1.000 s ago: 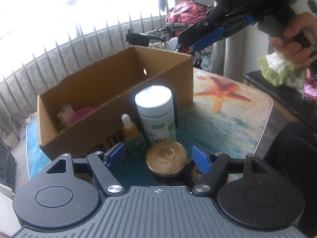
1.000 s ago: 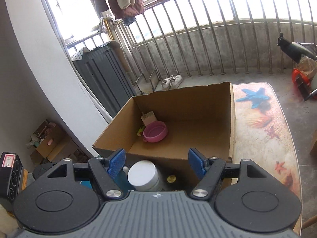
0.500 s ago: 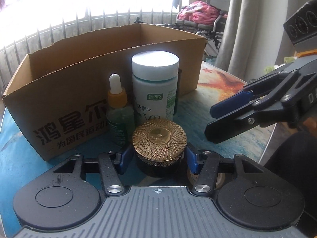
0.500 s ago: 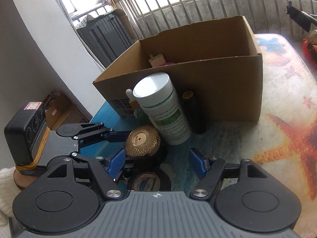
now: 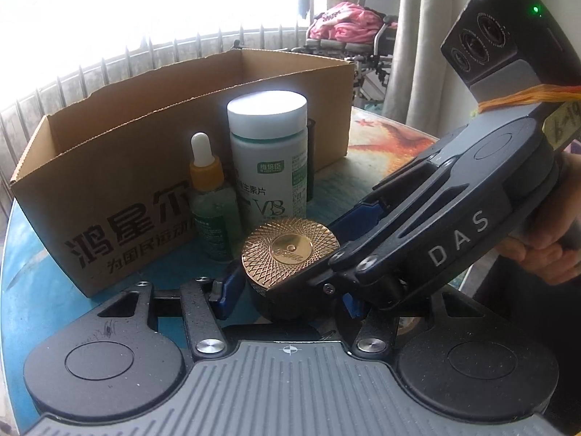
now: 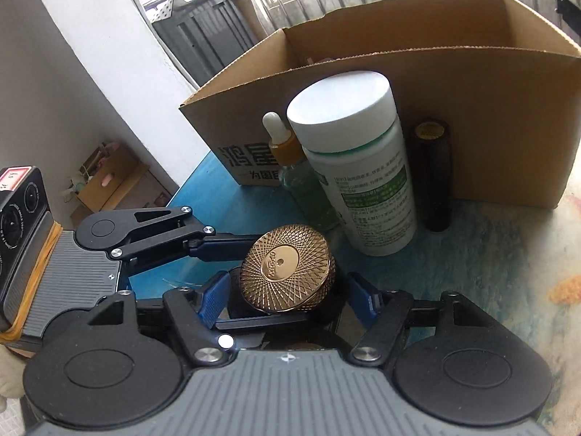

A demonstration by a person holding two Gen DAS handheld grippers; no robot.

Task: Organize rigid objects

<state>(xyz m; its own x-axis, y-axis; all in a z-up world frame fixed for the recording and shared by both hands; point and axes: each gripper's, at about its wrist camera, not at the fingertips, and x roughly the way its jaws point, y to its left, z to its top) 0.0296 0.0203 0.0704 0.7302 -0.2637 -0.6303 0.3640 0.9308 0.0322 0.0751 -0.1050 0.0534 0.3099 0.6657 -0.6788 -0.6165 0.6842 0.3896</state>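
Two grippers met at one squat black jar with a gold patterned lid (image 5: 290, 250) in the left wrist view. The left gripper (image 5: 287, 296) had its blue pads pressed on the jar's dark body, clamped on it low over the blue printed tabletop (image 5: 40, 276). The right gripper (image 5: 366, 250) reached in from the right, held by a hand (image 5: 552, 250). Behind the jar stood a green dropper bottle (image 5: 212, 200), a white pill bottle (image 5: 268, 167) and an open cardboard box (image 5: 120, 167).

From the right wrist view, the right gripper (image 6: 290, 298) straddled the same jar (image 6: 288, 272), its lid tilted; its jaws were closing, with a gap visible between the pads and the jar. The left gripper (image 6: 221, 245) came in from the left. A slim black tube (image 6: 434, 178) stood beside the pill bottle (image 6: 359, 167), against the box (image 6: 490, 109).
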